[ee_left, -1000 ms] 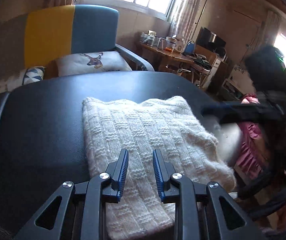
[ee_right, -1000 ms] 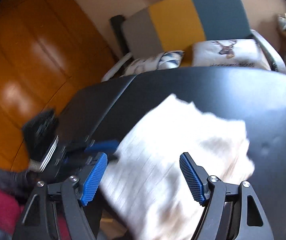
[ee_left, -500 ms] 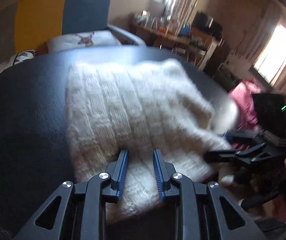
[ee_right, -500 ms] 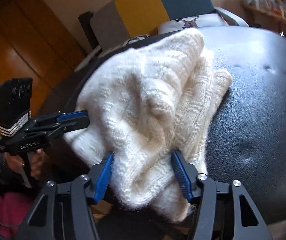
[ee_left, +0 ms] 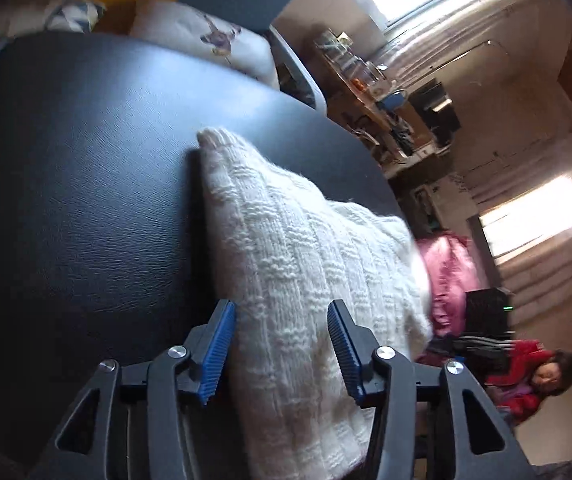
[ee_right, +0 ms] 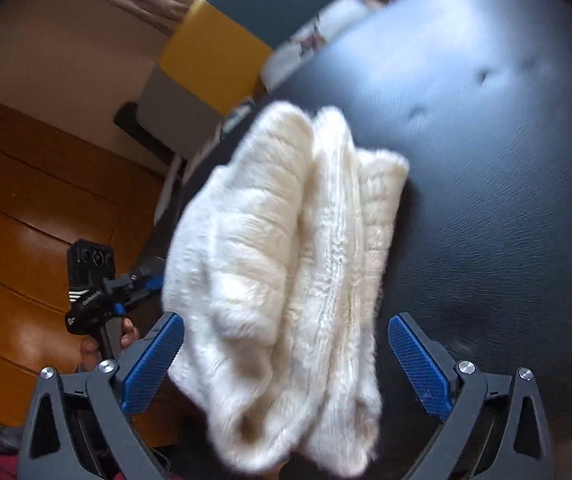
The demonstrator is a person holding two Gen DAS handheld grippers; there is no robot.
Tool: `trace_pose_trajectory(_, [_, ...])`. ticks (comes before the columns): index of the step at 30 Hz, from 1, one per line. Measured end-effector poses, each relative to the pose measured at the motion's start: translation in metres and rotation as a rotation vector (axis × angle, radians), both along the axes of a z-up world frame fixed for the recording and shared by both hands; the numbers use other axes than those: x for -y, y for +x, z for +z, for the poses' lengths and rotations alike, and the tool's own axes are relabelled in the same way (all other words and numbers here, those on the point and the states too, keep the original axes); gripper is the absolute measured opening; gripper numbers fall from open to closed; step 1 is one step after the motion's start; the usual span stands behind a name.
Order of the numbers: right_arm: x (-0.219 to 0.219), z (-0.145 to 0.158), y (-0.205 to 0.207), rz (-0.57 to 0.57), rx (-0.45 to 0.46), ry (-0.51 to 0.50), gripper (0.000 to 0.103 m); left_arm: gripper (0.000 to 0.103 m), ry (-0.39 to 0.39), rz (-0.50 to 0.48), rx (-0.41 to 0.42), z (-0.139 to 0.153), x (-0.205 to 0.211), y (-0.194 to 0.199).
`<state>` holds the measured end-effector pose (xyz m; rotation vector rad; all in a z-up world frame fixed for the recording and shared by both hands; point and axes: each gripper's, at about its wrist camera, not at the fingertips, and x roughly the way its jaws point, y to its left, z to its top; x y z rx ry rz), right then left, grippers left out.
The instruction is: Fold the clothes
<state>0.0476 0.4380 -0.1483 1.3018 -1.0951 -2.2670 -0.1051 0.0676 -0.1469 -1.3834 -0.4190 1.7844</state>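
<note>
A cream knitted sweater (ee_left: 306, 280), folded into a thick bundle, lies on the black leather surface (ee_left: 77, 184). My left gripper (ee_left: 281, 350) is open, its blue pads on either side of the bundle's near end. In the right wrist view the same sweater (ee_right: 286, 280) shows its stacked folded layers and hangs over the black surface's (ee_right: 486, 200) near edge. My right gripper (ee_right: 286, 360) is open wide around that end, its pads apart from the wool. The left gripper (ee_right: 97, 296) also shows there, at the sweater's left.
A yellow, blue and grey chair (ee_right: 237, 36) with cushions (ee_left: 205, 36) stands behind the surface. An orange wooden wall (ee_right: 25, 240) is on the left. A cluttered desk (ee_left: 386, 92), pink cloth (ee_left: 450, 276) and a person in red (ee_left: 534, 380) are on the right.
Both grippers have opened: the left was nearly shut over the sweater, the right was pressed on it. The sweater now lies as a narrower, thicker bundle, and both views have tilted.
</note>
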Motion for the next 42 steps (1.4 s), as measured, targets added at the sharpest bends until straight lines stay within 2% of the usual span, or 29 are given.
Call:
trace_pose_trajectory(4, [0.006, -0.015, -0.025, 0.023, 0.038, -0.049, 0.103, 0.059, 0.06, -0.004, 0.061, -0.012, -0.006, -0.016])
trace_pose_trajectory(8, [0.001, -0.021, -0.032, 0.003, 0.062, -0.12, 0.103, 0.063, 0.132, -0.002, 0.129, -0.028, -0.009, -0.031])
trace_pose_trajectory(10, [-0.002, -0.023, -0.027, 0.003, 0.053, -0.146, 0.103, 0.064, 0.119, -0.018, 0.149, -0.037, -0.015, -0.034])
trace_pose_trajectory(14, [0.006, -0.019, -0.027, 0.043, 0.059, -0.115, 0.103, 0.067, 0.121, -0.074, 0.137, -0.041, -0.031, -0.035])
trace_pose_trajectory(19, [0.015, -0.022, -0.027, 0.052, 0.025, -0.053, 0.103, 0.065, 0.064, -0.131, 0.123, -0.045, -0.047, -0.037])
trace_pose_trajectory(22, [0.02, -0.017, -0.021, 0.048, 0.018, 0.017, 0.103, 0.053, 0.005, -0.148, 0.038, -0.034, -0.053, -0.029])
trace_pose_trajectory(26, [0.026, -0.01, -0.013, 0.042, 0.008, 0.11, 0.103, 0.046, -0.053, -0.143, -0.076, -0.02, -0.058, -0.012])
trace_pose_trajectory(27, [0.028, -0.009, -0.011, 0.041, 0.005, 0.133, 0.099, 0.045, -0.058, -0.138, -0.093, -0.018, -0.057, -0.008])
trace_pose_trajectory(28, [0.03, -0.007, -0.009, 0.04, 0.003, 0.156, 0.082, 0.044, -0.061, -0.133, -0.106, -0.016, -0.056, -0.004])
trace_pose_trajectory(30, [0.033, -0.004, -0.005, 0.037, -0.002, 0.203, 0.067, 0.043, -0.059, -0.112, -0.123, -0.014, -0.055, 0.002])
trace_pose_trajectory(31, [0.034, -0.003, -0.002, 0.033, -0.005, 0.221, 0.065, 0.042, -0.056, -0.105, -0.14, -0.013, -0.054, 0.007])
trace_pose_trajectory(34, [0.035, -0.001, 0.009, 0.021, -0.027, 0.25, 0.06, 0.04, -0.041, -0.104, -0.201, -0.003, -0.057, 0.022])
trace_pose_trajectory(37, [0.028, 0.002, 0.025, -0.018, -0.066, 0.219, 0.057, 0.04, 0.002, -0.12, -0.207, 0.006, -0.059, 0.028])
trace_pose_trajectory(42, [-0.003, 0.014, 0.054, -0.099, -0.124, 0.197, 0.055, 0.039, 0.048, -0.21, -0.253, 0.033, -0.094, 0.032])
